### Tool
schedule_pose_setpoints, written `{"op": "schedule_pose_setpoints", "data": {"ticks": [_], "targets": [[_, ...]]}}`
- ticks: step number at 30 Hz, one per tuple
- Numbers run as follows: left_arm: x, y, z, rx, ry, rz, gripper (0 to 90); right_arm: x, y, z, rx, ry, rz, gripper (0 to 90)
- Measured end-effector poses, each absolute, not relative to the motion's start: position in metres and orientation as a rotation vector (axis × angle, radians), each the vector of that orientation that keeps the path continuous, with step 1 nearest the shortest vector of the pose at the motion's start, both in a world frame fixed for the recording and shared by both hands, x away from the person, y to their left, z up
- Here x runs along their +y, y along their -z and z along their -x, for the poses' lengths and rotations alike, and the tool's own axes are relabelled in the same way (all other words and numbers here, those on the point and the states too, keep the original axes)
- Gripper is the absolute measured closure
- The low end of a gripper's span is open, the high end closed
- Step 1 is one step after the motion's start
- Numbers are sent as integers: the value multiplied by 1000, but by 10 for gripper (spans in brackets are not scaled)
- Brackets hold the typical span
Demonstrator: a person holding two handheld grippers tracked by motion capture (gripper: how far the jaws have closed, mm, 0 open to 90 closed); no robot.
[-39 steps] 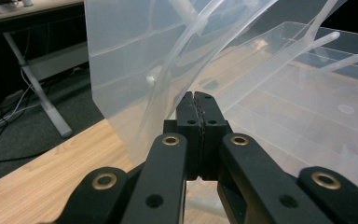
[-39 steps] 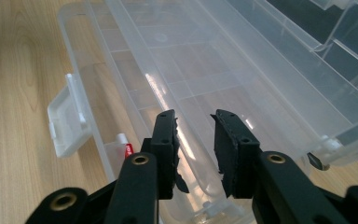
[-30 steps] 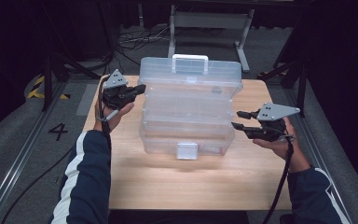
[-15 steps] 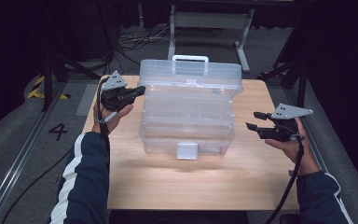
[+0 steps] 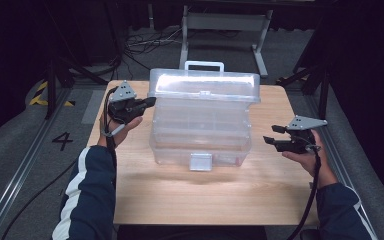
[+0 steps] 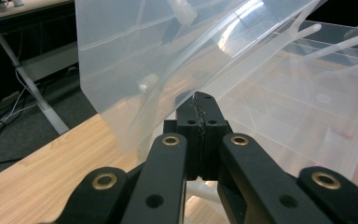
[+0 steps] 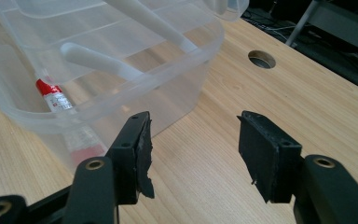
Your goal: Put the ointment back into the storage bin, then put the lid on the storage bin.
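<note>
A clear plastic tiered box [image 5: 200, 130] with a white handle [image 5: 204, 65] stands mid-table, its lid [image 5: 205, 85] raised over the stepped trays. My left gripper [image 5: 152, 101] is shut on the lid's left edge; in the left gripper view the closed tips [image 6: 201, 100] pinch the rim of the tilted lid [image 6: 135, 70]. My right gripper [image 5: 269, 134] hangs open to the right of the box, apart from it. Its jaws have just been opening, with nothing between them but bare table [image 7: 193, 135]. A red-and-white tube [image 7: 51, 98] lies inside the bottom tray.
The wooden table [image 5: 180, 195] has free room in front of the box and to its right. A round cable hole [image 7: 261, 59] sits in the tabletop beyond the right gripper. A metal stand [image 5: 225, 22] and cables lie on the floor behind.
The right gripper has drawn away from the box's right side, moving right and down, and its jaws stand wider. The left gripper and the box have kept still.
</note>
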State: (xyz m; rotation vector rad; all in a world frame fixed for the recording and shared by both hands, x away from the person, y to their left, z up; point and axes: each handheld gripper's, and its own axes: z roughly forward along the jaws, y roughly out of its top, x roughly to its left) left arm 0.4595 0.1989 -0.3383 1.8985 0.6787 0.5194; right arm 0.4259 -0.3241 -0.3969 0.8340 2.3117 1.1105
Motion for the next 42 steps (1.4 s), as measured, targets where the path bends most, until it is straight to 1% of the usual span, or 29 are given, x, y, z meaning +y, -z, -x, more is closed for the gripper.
{"op": "schedule_pose_setpoints", "data": {"ticks": [16,42], "targets": [[195,343,-443,625,-533,-1926,900,-317,402,-427,2337,-1106,-825,431],[202,355,-418,608,-526,-1950,900,-315,409,-423,2379,-1105,-794,414]]}}
